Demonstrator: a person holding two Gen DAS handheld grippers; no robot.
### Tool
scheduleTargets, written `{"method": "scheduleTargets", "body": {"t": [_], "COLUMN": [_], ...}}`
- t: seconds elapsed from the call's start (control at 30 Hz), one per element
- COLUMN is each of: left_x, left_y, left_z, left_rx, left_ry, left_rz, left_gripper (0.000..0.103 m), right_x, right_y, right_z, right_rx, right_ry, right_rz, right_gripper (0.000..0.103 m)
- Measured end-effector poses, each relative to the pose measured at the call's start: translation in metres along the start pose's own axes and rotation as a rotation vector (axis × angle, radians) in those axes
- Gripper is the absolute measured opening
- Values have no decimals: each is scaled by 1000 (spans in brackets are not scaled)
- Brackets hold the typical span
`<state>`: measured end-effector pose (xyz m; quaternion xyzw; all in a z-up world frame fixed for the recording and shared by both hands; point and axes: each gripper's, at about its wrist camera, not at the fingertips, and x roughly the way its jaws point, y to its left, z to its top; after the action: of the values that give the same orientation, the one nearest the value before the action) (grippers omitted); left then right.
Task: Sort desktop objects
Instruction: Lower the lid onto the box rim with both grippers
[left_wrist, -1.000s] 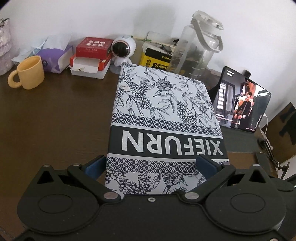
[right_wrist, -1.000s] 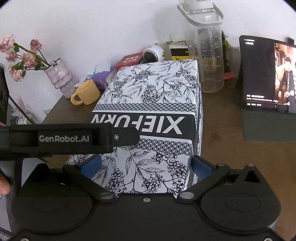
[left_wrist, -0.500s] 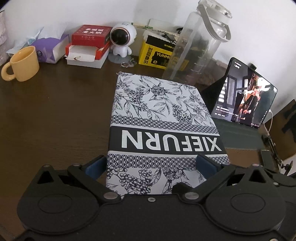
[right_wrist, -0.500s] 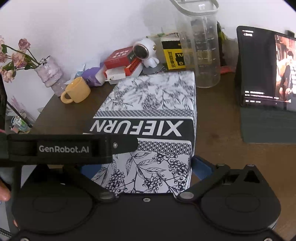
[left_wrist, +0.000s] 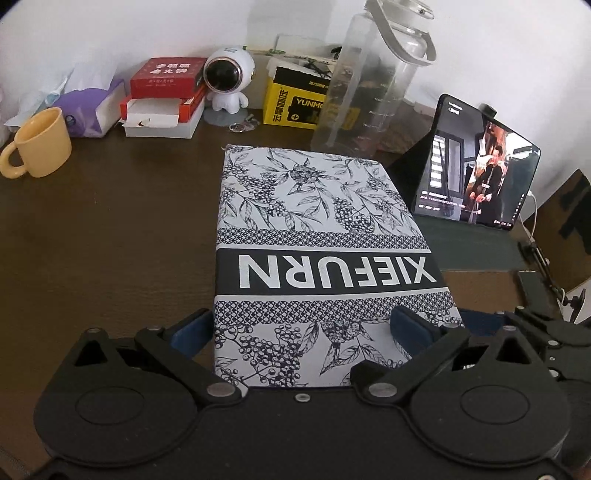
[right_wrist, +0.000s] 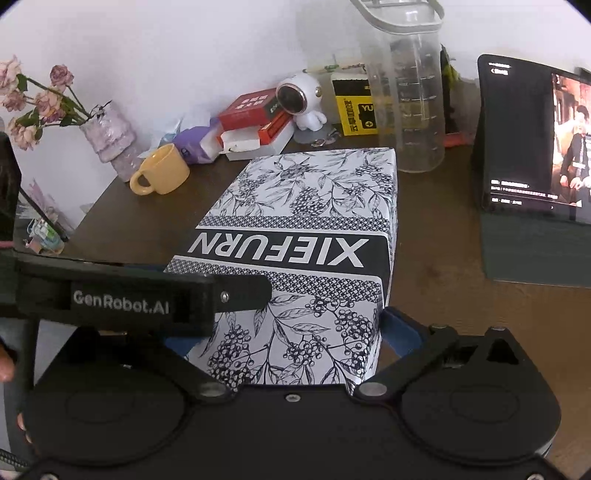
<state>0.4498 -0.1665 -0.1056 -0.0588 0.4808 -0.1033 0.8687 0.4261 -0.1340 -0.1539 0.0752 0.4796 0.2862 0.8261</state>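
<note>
A long box (left_wrist: 314, 229) printed with black-and-white berries and the word XIEFURN lies lengthwise over the dark wooden desk (left_wrist: 110, 240). My left gripper (left_wrist: 301, 326) is shut on its near end, a blue pad against each long side. My right gripper (right_wrist: 284, 336) is shut on the same near end of the box (right_wrist: 306, 221). Its left finger is hidden behind the left gripper's black body (right_wrist: 122, 302). Whether the box rests on the desk or hangs just above it is unclear.
Along the back wall stand a yellow mug (left_wrist: 40, 142), a purple tissue pack (left_wrist: 92, 107), red boxes (left_wrist: 166, 74), a white astronaut figure (left_wrist: 229, 81), a yellow box (left_wrist: 291, 103) and a clear jug (left_wrist: 369, 85). At right is a lit tablet (left_wrist: 476, 181). At left stands a flower vase (right_wrist: 107, 136).
The box, held by both grippers, has come down and back toward me. A strip of desk now shows between its far end and the things at the wall.
</note>
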Motion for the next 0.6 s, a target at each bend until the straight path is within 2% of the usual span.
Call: {"method": "scheduleTargets", "body": {"t": [0.2,0.33,0.43,0.6], "left_x": [3,12,16,17], "left_y": [0,2,7,8], "left_z": [-2,-5,-6,-2], "left_rx": [16,18,4,-3], "left_ry": [-4,36,30,41], "left_rz": [4,8,-11,-13], "left_gripper": [103,103,103,103], "right_x": [3,8,18,27], "right_y": [-4,-9,-13,-32], "right_z": [-1,-1,-6,-12], "right_rx": [1,30,53,167], "right_ry": [6,35,72,88], "right_rz": [13,22,22,101], "right_gripper": [103,103,102,103]}}
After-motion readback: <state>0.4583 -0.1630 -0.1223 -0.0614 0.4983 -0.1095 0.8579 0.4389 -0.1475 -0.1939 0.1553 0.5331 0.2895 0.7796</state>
